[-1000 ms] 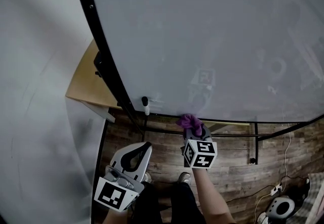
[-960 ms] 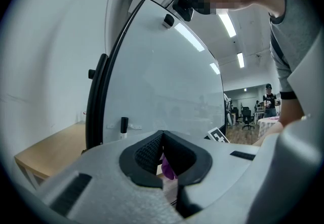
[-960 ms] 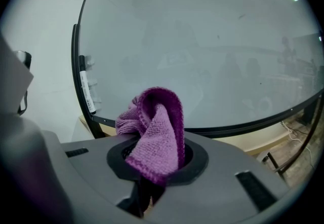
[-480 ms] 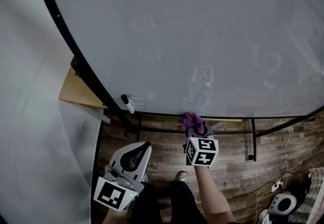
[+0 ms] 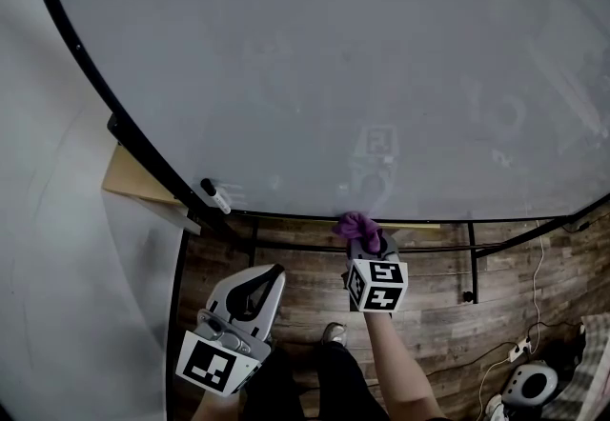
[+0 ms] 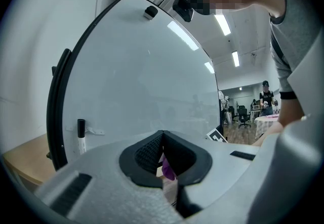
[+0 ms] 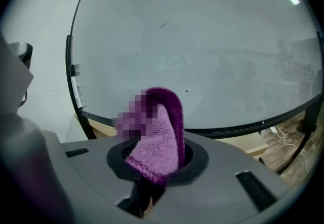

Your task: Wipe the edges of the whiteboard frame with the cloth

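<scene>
Head view: right gripper [image 5: 366, 243] pinches the purple cloth [image 5: 356, 227]. Its bunched tip is up at the black bottom frame edge [image 5: 448, 220] of the whiteboard [image 5: 334, 76], around 6 o'clock of the board, and looks to be touching. Left gripper [image 5: 271, 276] sits low at 7 o'clock, jaws pressed together on nothing, apart from the frame. Marker [image 5: 213, 196] on the board near the 8 o'clock corner. Judgement: wipe is somewhere along the bottom edge. Can't tell which stretches are done. Left side edge [image 5: 96, 90] probably remains.
</scene>
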`<state>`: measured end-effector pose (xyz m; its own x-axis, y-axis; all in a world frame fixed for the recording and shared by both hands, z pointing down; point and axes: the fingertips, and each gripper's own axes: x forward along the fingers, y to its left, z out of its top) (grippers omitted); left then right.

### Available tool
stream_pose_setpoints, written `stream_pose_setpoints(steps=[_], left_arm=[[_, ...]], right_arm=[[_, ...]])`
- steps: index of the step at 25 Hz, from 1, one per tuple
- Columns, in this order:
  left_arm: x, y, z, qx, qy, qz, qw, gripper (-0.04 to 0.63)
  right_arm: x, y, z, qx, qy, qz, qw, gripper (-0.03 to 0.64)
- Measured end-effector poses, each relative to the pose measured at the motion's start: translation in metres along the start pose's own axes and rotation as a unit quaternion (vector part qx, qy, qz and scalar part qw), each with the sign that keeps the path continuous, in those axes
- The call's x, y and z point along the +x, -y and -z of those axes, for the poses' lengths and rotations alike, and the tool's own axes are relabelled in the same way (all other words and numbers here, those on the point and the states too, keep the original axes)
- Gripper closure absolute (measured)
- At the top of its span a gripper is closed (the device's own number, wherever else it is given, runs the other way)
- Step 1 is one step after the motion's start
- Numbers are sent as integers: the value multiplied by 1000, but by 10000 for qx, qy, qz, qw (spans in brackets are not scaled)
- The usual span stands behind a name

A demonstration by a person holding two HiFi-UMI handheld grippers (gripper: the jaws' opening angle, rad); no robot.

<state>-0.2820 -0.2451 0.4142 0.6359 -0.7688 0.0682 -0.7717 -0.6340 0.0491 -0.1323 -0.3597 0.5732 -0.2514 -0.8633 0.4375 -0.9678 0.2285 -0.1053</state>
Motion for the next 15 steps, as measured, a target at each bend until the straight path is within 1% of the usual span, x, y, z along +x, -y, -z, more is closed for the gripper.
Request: stream_pose_setpoints(steps=[4, 8, 15], left_arm=[[9, 10, 0, 32, 13, 8, 10000, 578], [17, 16, 2, 38, 42, 0, 10000, 578], [37, 47, -6, 101, 62, 16, 9999, 578]], right_arm=[[-2, 7, 1, -44, 8, -50, 10000, 555], [-2, 20, 3, 20, 17, 4, 10000, 555], [-18, 59, 1, 75, 37, 78, 9999, 555]])
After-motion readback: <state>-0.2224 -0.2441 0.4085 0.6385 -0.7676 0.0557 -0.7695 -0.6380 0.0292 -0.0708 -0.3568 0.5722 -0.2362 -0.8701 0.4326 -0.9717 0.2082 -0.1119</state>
